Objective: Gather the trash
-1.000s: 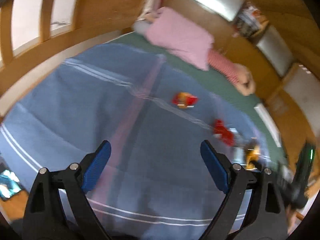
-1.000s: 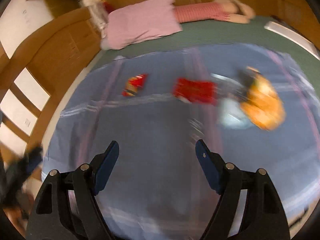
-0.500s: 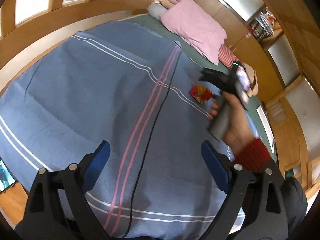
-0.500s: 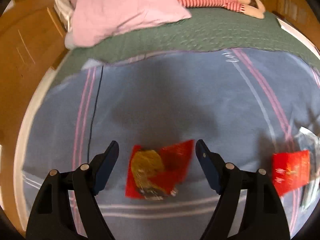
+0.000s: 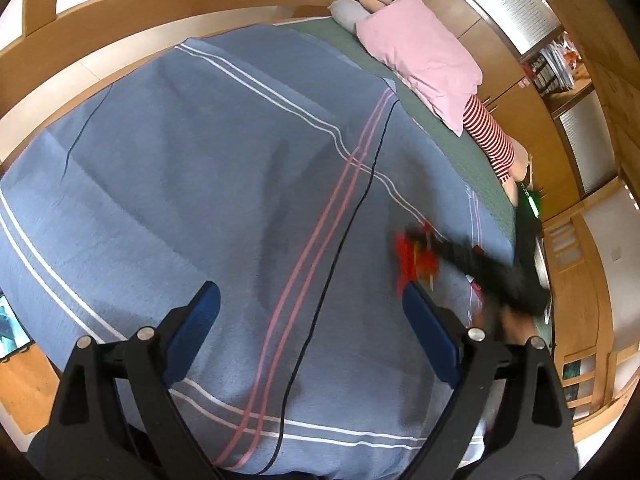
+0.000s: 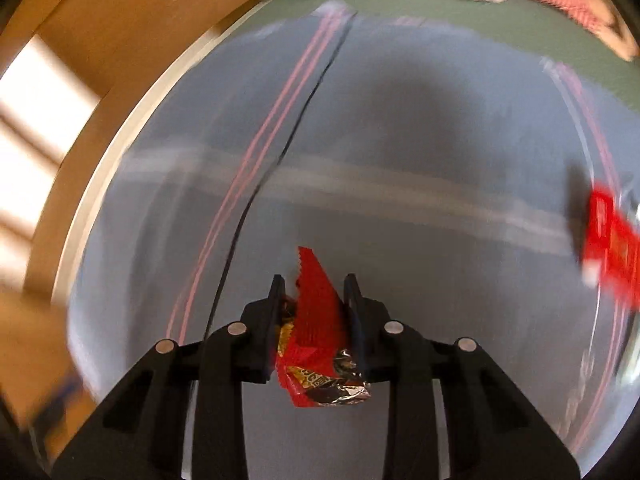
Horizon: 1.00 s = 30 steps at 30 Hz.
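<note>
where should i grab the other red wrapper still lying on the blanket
Take the red wrapper by its raised near edge, coming from above with the jaws across its short width. It lies nearly flat on the blanket, so only an edge offers anything to pinch. Blur hides finer detail.

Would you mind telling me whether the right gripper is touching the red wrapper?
Touching: the right wrist view shows the right gripper shut on the red wrapper, pinched between both fingers.

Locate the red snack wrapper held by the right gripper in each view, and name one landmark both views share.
Left wrist: red snack wrapper right of centre, blurred, at the tip of the right gripper.
Right wrist: low centre, clamped between the fingers.
Shared landmark: black cable beside the pink stripes on the blue blanket.
</note>
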Available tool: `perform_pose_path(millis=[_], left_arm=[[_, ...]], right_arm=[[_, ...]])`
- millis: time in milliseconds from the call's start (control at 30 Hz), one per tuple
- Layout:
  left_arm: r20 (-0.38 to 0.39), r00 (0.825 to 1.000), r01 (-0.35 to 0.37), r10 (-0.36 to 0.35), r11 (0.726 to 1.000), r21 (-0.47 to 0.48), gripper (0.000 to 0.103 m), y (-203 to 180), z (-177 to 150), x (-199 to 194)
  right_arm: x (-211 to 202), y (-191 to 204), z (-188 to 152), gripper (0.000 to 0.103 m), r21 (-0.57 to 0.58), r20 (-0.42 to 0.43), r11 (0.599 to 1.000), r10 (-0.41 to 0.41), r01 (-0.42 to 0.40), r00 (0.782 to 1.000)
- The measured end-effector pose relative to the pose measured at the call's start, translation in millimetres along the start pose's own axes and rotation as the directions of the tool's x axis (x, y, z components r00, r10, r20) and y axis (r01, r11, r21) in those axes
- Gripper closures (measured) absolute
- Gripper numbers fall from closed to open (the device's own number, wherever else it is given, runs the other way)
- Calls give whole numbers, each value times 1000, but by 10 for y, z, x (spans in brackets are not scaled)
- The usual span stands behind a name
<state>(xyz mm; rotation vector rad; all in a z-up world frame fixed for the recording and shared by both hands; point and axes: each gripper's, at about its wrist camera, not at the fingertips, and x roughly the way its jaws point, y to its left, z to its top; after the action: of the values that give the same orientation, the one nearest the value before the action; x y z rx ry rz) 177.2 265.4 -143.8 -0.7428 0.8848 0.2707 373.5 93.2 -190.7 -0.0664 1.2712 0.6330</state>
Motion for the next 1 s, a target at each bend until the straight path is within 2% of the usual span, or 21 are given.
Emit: perform_pose_path(millis=[100, 133, 167, 200, 233, 267, 333, 400, 433, 500, 567, 633, 667, 700, 733, 767, 800, 867, 900, 967, 1000], left_arm=[[-16, 1000, 7, -7, 1000, 4, 11, -21, -32, 52], [-25, 1000, 13, -12, 1000, 12, 11, -43, -50, 77], [-31, 999, 16, -16, 1000, 18, 11, -49, -64, 93], [-41, 999, 20, -19, 999, 25, 11, -68, -88, 126], [-53, 998, 23, -21, 999, 29, 11, -82, -101, 161], [-79, 996, 31, -29, 999, 28, 11, -84, -110, 214], [-118, 992, 53, -53, 999, 1, 11, -46, -115, 298], [-157, 985, 60, -64, 998, -33, 11, 13, -113, 398], [-177, 982, 65, -73, 997, -48, 11, 32, -118, 443], [-198, 977, 74, -84, 995, -61, 11, 33, -130, 506], [-214, 973, 81, -91, 995, -55, 11, 3, -146, 550], [-223, 970, 88, -94, 996, -35, 11, -22, -173, 565], [-223, 970, 91, -93, 996, -20, 11, -52, -172, 565], [-220, 971, 95, -95, 995, -12, 11, -67, -172, 558], [-217, 971, 99, -98, 995, -4, 11, -85, -176, 548], [-216, 971, 109, -104, 994, 12, 11, -117, -176, 545], [-216, 970, 116, -108, 993, 22, 11, -145, -169, 547], [-217, 969, 132, -117, 990, 51, 11, -207, -164, 542], [-215, 969, 140, -122, 988, 69, 11, -245, -168, 531], [-198, 973, 140, -117, 984, 108, 11, -320, -182, 474], [-191, 976, 129, -104, 984, 124, 11, -359, -189, 444]], right_arm=[[-168, 52, -528, 69, -71, -102, 997, 3, -10, 995], [-269, 36, -705, 59, -90, -117, 996, -14, 3, 993], [-374, 24, -795, 45, -94, -100, 995, -27, 18, 995], [-555, -47, -871, 39, -87, -50, 995, -46, 41, 998], [-765, -158, -909, 26, -63, 17, 996, -62, 63, 998], [-926, -270, -920, 19, -32, 73, 996, -77, 79, 994], [-1350, -679, -950, 19, 93, 203, 989, -130, 113, 971], [-1589, -1042, -929, 19, 217, 255, 961, -224, 170, 941], [-1704, -1264, -927, 19, 291, 269, 932, -296, 216, 916], [-1869, -1767, -912, 19, 443, 262, 839, -458, 315, 850], [-1858, -2136, -856, 19, 498, 229, 789, -519, 359, 823], [-1722, -2399, -776, 19, 534, 166, 741, -564, 407, 809], [-1629, -2517, -743, 19, 540, 131, 727, -570, 423, 811], [-1566, -2595, -757, 19, 541, 108, 728, -556, 421, 824], [-1450, -2660, -757, 19, 541, 79, 737, -525, 406, 848], [-1390, -2642, -774, 22, 539, 69, 735, -524, 411, 849], [-1387, -2604, -808, 28, 524, 74, 736, -541, 429, 838], [-1427, -2473, -868, 54, 475, 111, 772, -529, 422, 842], [-1456, -2407, -918, 59, 450, 119, 788, -518, 419, 847], [-1564, -2289, -1059, 73, 402, 145, 834, -466, 378, 873], [-1662, -2239, -1162, 74, 395, 170, 854, -431, 340, 886]])
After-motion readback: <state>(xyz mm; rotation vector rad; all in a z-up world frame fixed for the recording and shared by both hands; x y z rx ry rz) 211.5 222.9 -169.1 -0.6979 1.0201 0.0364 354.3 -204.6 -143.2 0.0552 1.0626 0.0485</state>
